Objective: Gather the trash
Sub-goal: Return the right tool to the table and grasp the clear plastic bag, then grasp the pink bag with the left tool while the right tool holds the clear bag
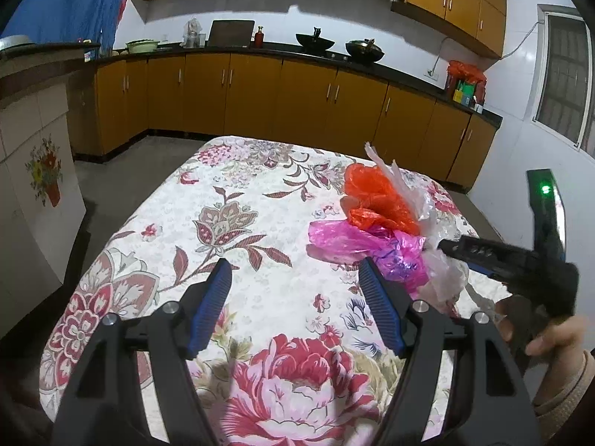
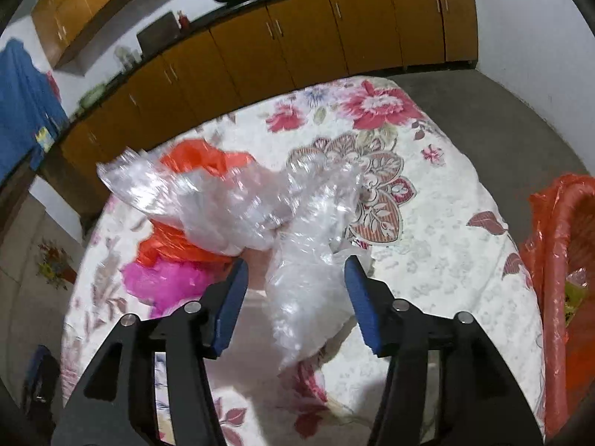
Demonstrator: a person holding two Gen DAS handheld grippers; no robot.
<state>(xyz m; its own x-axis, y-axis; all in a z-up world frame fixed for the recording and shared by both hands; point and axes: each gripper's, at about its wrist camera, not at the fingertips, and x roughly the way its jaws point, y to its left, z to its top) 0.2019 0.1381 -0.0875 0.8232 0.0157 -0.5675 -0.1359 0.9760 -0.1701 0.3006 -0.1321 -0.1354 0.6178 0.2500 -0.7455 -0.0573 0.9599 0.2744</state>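
Right tongs (image 2: 295, 303) parted around clear plastic (image 2: 308, 297), bin (image 2: 554, 260) beside

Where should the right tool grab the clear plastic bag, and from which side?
Probably the clear bag's bunched near end, approached from the near table edge. That end already lies between the right tool's open pads, and it is narrower than the spread far part draped over the orange bag.

On my flowered table (image 1: 260, 200) I count one orange bag (image 1: 375, 197), one pink bag (image 1: 357, 241) and what looks like one or two crumpled clear bags (image 2: 305, 260), plus one orange-lined bin (image 2: 557, 260).
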